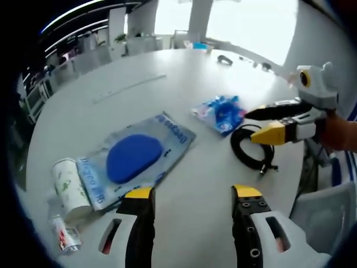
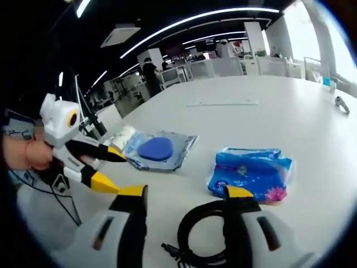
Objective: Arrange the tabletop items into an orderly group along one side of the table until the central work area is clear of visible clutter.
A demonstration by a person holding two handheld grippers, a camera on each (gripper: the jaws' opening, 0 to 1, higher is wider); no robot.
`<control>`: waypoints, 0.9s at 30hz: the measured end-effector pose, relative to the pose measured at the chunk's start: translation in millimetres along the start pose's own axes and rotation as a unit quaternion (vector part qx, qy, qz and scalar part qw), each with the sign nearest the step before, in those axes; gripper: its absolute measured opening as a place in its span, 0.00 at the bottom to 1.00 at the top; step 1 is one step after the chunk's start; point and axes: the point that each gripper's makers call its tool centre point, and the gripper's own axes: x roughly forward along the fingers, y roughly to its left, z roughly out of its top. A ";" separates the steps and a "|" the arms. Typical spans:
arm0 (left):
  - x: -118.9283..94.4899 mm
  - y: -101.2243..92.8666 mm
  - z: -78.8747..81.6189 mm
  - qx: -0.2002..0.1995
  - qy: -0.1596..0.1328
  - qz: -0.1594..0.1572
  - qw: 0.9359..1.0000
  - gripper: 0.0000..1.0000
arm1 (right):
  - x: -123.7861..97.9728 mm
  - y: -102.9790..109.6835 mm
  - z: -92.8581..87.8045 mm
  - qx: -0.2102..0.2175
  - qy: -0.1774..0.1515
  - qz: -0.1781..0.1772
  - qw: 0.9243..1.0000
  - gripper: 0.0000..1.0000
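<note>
A blue oval pad in a clear printed bag (image 1: 134, 156) (image 2: 159, 149) lies on the white round table (image 1: 167, 72). Beside the bag is a white patterned roll (image 1: 70, 187) (image 2: 122, 137), with a small tube (image 1: 66, 237) near it. A blue packet (image 1: 220, 111) (image 2: 251, 173) and a coiled black cable (image 1: 251, 148) (image 2: 206, 234) lie further over. My left gripper (image 1: 192, 192) (image 2: 114, 170) is open above bare table, close to the bag. My right gripper (image 2: 185, 192) (image 1: 256, 125) is open just above the cable coil, holding nothing.
A long thin strip (image 1: 128, 88) (image 2: 223, 103) lies toward the table's far side, and a small dark object (image 1: 225, 59) (image 2: 341, 104) sits near the far edge. A person's hand (image 2: 30, 153) holds the left gripper. Desks and chairs stand beyond the table.
</note>
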 end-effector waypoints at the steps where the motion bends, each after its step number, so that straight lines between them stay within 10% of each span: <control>1: -2.0 3.3 0.3 -0.001 -0.001 0.002 1.000 0.51 | 1.7 2.1 0.6 -0.001 0.000 0.002 1.000 0.52; 27: -30.2 59.6 3.4 0.010 0.000 0.033 0.999 0.51 | 47.9 37.2 15.3 0.001 0.001 0.028 1.000 0.50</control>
